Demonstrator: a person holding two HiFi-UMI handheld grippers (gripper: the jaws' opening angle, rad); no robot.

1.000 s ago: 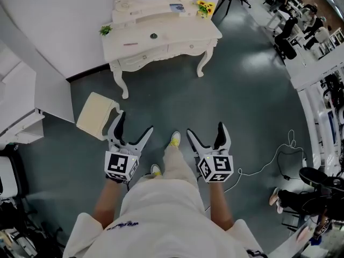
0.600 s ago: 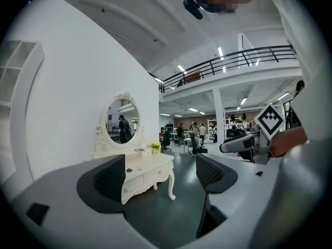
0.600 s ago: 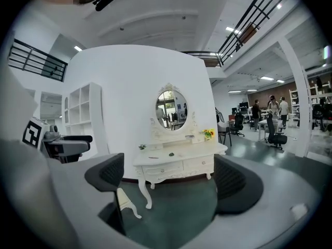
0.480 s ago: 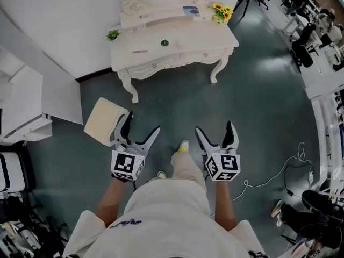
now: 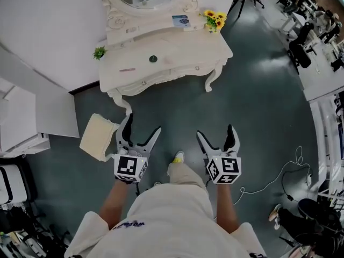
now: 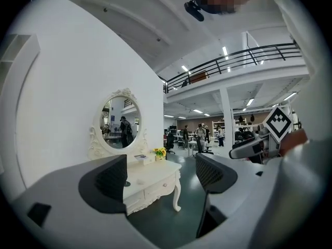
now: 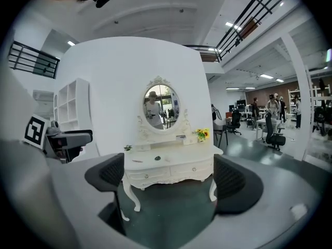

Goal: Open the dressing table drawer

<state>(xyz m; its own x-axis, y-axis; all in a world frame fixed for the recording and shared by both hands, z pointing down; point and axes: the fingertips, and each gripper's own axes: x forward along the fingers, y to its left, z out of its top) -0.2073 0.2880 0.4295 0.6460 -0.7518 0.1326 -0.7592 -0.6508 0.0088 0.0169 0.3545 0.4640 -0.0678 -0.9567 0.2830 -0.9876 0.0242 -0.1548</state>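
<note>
White dressing table (image 5: 172, 58), drawers (image 7: 171, 171) shut

Probably an open-plan office hall: desks (image 5: 321, 71), office chairs (image 7: 273, 139), mezzanine railing (image 6: 233, 61).

Dressing table (image 5: 183, 50): cream-painted, carved, smooth satin. Floor (image 5: 258, 106): dark, glossy, reflecting lights. Pads (image 7: 231, 179) of right gripper (image 7: 171, 175): black, matt, ribbed.
</note>
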